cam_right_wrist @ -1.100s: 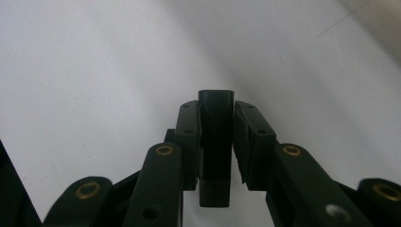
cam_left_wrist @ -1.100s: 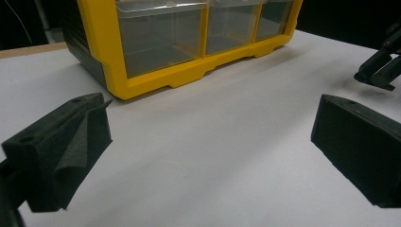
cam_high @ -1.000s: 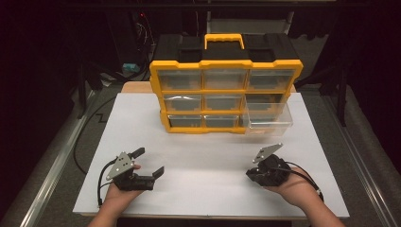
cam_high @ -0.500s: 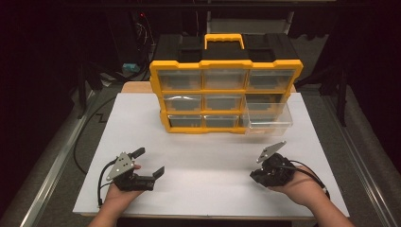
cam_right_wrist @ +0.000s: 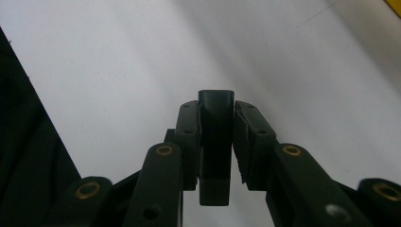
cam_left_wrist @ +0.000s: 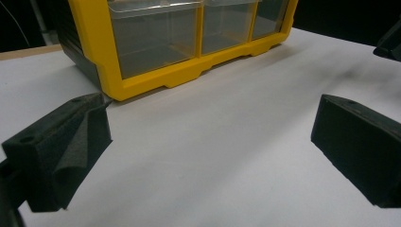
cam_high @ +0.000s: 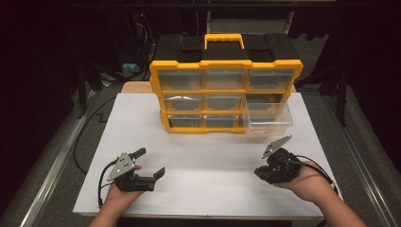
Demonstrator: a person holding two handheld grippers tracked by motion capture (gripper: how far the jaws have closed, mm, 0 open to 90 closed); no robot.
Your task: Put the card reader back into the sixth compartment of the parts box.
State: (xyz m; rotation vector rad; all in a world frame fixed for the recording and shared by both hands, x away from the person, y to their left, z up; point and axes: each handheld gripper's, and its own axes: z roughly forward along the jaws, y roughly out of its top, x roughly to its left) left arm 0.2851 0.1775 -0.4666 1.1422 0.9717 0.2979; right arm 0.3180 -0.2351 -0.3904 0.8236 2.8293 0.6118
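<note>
High view: drawer (cam_high: 267, 118) pulled out, bottom right of organizer (cam_high: 226, 90); both grippers idle near the table (cam_high: 208, 142) front edge. Left gripper view: left gripper (cam_left_wrist: 208, 142) wide, empty. Right gripper view: right gripper (cam_right_wrist: 216, 109) pinched on a small black block (cam_right_wrist: 215, 146). Likely next: carry it over the drawer, release.

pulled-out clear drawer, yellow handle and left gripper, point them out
pulled-out clear drawer (cam_high: 267, 124), high view, front wall
yellow handle (cam_high: 224, 39), high view, top bar
left gripper (cam_high: 149, 163), high view, between its open jaws
</note>
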